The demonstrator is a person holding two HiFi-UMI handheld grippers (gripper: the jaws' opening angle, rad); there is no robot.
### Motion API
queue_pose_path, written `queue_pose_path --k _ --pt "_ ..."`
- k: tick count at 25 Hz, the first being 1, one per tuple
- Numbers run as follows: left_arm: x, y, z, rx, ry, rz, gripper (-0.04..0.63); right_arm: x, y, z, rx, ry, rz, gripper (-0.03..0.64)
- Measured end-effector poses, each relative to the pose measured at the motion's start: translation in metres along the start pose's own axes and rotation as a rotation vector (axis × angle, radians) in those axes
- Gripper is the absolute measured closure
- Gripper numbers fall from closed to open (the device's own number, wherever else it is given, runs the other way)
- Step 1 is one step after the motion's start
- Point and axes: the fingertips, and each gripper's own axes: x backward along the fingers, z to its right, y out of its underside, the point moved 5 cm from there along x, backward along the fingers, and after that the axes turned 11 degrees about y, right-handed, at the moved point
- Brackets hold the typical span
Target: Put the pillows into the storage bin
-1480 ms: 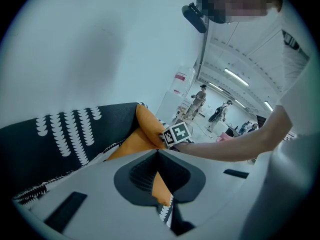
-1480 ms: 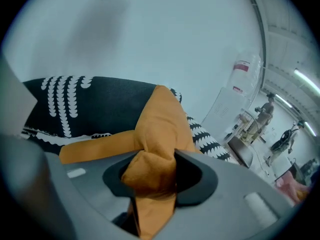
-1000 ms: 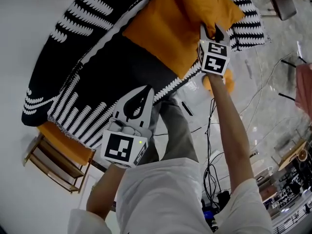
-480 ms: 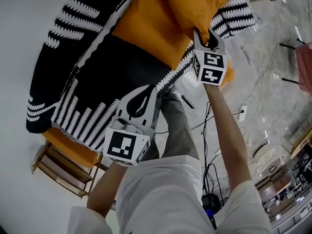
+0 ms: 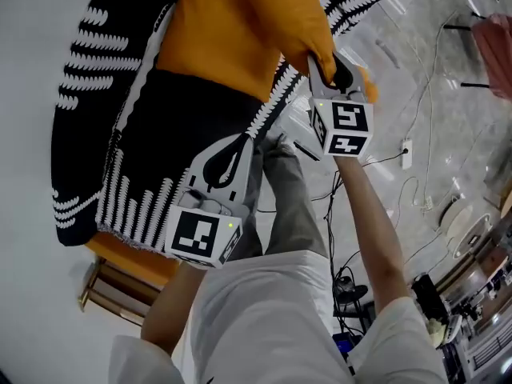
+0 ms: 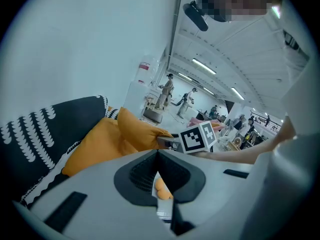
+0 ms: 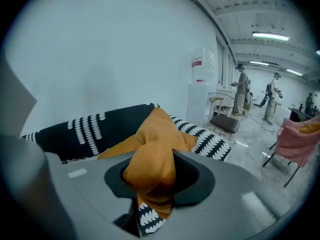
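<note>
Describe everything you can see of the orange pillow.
The soft orange fabric pillow is plain, plump and creased, with a matte woven look. It rests on the black-and-white patterned throw. The right hand-held gripper is shut on one corner, where the cloth bunches into a thick fold between the jaws. The rest of the pillow stretches back from that pinch toward the throw.

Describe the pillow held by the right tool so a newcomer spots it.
Start at the large black cover with white tooth-like stripes across the head view's upper left. Lying on top is the orange pillow, one corner pinched in the right tool. Plain orange and puffy, unlike the flat patterned fabric.
</note>
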Motion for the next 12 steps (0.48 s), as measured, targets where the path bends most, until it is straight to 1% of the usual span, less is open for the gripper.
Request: queue_pose_path --k 7,12 --pt "-0.018 0.006 0.018 -0.033 0.056 -0.043 0.588 0.043 0.011 0.038 -0.048 0.09 0.025 0.483" --pt "-0.033 0.003 0.035 -0.058 0.097 -0.063 0.588 0.066 0.026 0.075 -0.09 0.18 0.007 0.483"
